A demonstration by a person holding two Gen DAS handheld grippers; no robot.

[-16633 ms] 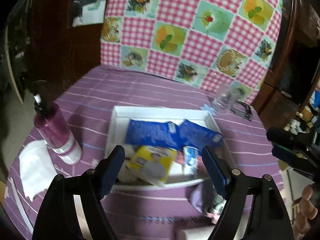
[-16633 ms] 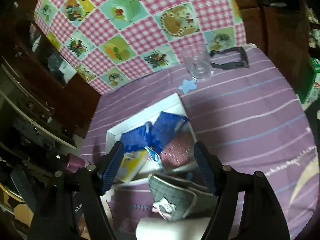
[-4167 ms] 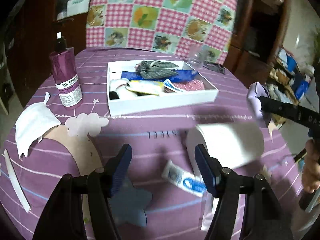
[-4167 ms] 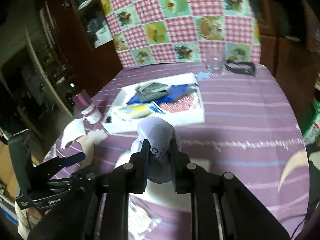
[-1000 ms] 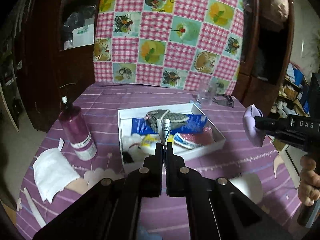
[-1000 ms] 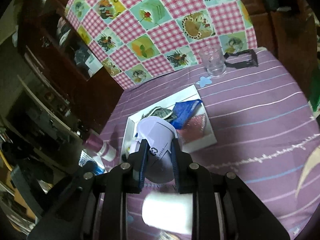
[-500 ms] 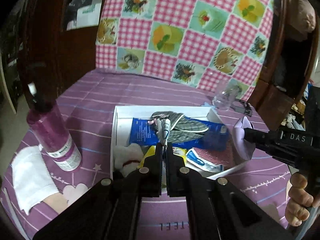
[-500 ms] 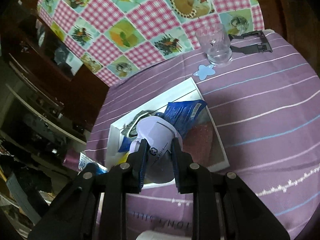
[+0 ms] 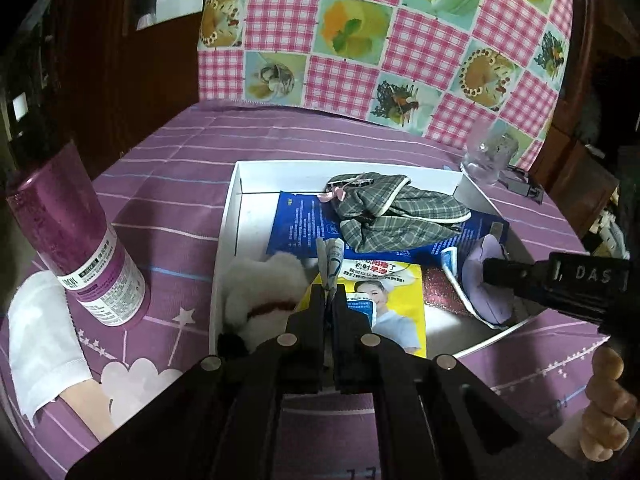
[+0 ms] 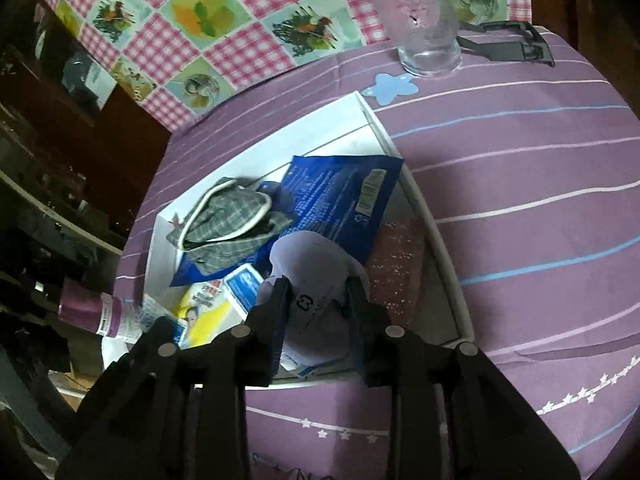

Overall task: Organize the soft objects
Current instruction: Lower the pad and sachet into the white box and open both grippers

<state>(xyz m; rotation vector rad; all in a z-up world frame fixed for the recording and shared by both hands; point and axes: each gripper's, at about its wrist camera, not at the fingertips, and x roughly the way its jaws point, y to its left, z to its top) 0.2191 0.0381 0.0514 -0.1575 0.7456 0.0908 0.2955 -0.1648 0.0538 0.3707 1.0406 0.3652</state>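
A white tray (image 9: 228,216) (image 10: 436,240) on the purple cloth holds a grey plaid pouch (image 9: 392,216) (image 10: 228,216), blue packs (image 9: 296,228) (image 10: 340,200), a yellow pack (image 9: 384,300) and a white plush (image 9: 264,284). My left gripper (image 9: 330,300) pinches a thin blue-and-white sachet (image 9: 330,260) over the yellow pack; its jaws are just starting to part. My right gripper (image 10: 318,296) (image 9: 492,268) is low in the tray's right end. A lilac cup-shaped mask (image 10: 316,260) (image 9: 480,280) sits between its opening jaws, still touching both fingers.
A purple pump bottle (image 9: 76,240) and a white cloth (image 9: 40,344) lie left of the tray. Behind it are a drinking glass (image 10: 424,32), a black strap (image 10: 508,44) and a blue star shape (image 10: 392,86). A hand (image 9: 608,408) grips the right tool.
Both grippers have come down and forward to the tray. The mask has sunk into the tray's right end, and the right jaws stand slightly wider. The sachet now hangs just above the yellow pack.
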